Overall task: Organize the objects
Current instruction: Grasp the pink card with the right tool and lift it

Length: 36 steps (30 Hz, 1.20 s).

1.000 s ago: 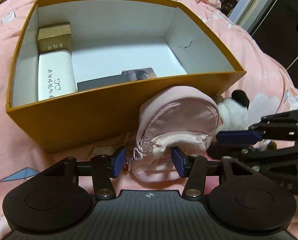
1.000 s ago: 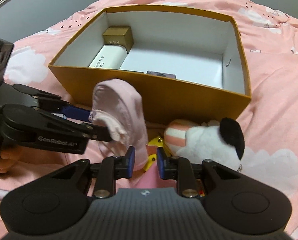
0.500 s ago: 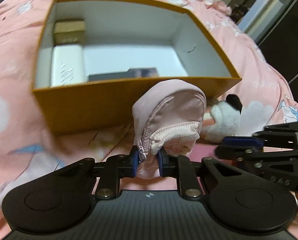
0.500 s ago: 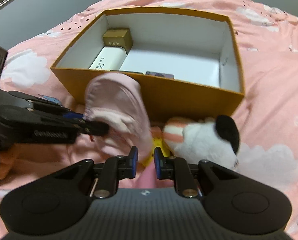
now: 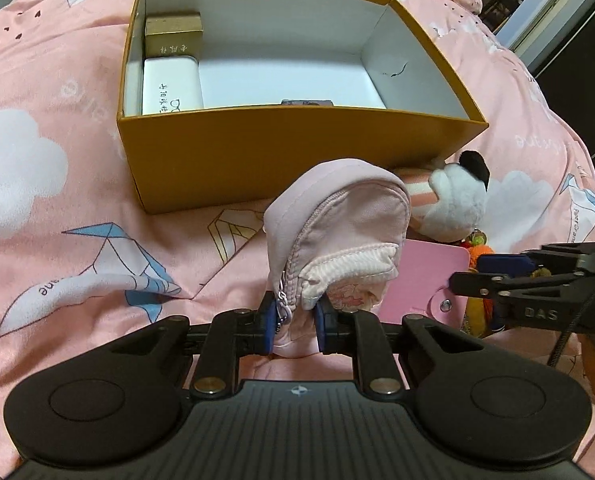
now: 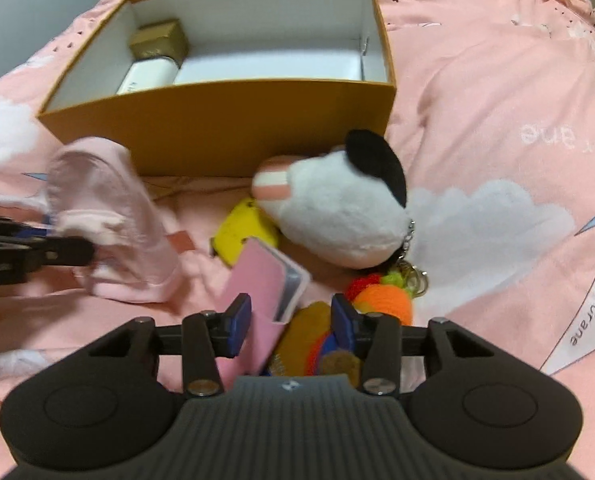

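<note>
1. Left wrist view: the left gripper (image 5: 294, 322) was clamped on the lower edge of a small pink pouch (image 5: 337, 232), blue pads pressing from both sides beside the zipper; the pouch stood up from the jaws, in front of the near wall of the orange box (image 5: 281, 156), outside it; the box rested on a pink bedspread (image 5: 53, 184).
2. Same view, box contents: a gold carton (image 5: 173, 34) in the far left corner; a white case (image 5: 172, 86) just in front of it along the left wall; a dark flat item (image 5: 307, 102) against the near wall, mostly hidden.
3. Same view, right side: a white plush toy (image 5: 453, 204) with a black ear lay just right of the pouch, near the box corner; a pink card holder (image 5: 425, 280) lay below it; the right gripper's fingers (image 5: 505, 264) reached in from the right edge.
4. Right wrist view: the right gripper (image 6: 293, 322) had just been opening, its jaws parted; the pink card holder (image 6: 265, 284) stood tilted between them, contact with the left pad unclear through blur; a knitted orange charm (image 6: 385, 300) lay beside the right pad; a yellow item (image 6: 243, 232) lay between holder and plush toy (image 6: 337, 216).
5. Same view, left side: the pink pouch (image 6: 105, 216), blurred, sat on the left gripper's fingers (image 6: 57, 250), in front of the orange box (image 6: 233, 128).
</note>
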Tool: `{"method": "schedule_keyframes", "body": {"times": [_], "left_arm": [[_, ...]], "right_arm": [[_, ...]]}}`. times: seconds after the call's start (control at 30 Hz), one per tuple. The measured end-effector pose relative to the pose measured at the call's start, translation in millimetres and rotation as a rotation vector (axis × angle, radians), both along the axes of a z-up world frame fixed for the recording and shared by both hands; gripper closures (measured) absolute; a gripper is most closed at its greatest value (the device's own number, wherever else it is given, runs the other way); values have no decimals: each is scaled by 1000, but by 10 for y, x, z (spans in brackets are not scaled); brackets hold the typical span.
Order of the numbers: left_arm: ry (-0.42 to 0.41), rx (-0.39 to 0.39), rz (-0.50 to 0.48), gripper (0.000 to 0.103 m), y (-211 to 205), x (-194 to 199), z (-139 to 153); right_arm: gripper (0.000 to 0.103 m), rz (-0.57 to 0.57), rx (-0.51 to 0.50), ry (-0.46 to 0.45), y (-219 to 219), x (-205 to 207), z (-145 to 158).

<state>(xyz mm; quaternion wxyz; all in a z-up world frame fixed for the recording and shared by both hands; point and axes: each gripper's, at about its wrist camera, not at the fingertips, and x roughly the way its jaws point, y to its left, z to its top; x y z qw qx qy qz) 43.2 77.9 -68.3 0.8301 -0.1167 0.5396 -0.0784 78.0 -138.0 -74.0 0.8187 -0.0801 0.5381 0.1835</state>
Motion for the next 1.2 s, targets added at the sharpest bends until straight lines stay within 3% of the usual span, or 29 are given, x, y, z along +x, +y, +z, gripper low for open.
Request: {"method": "schedule_keyframes", "body": {"times": [0.27, 0.33, 0.57, 0.77, 1.0, 1.2], "left_arm": [[5, -8, 8, 82, 13, -5, -19], [7, -13, 14, 82, 25, -2, -23], [24, -24, 37, 82, 66, 8, -59], [24, -25, 41, 82, 70, 4, -59], [8, -19, 30, 82, 68, -6, -17], [-27, -37, 14, 82, 87, -58, 142]], "right_arm": [[55, 6, 58, 63, 27, 227, -242], [59, 3, 73, 73, 32, 247, -268], [76, 74, 106, 12, 140, 101, -59], [73, 134, 112, 39, 262, 28, -99], [79, 95, 134, 57, 201, 91, -169], [83, 108, 156, 39, 151, 84, 5]]}}
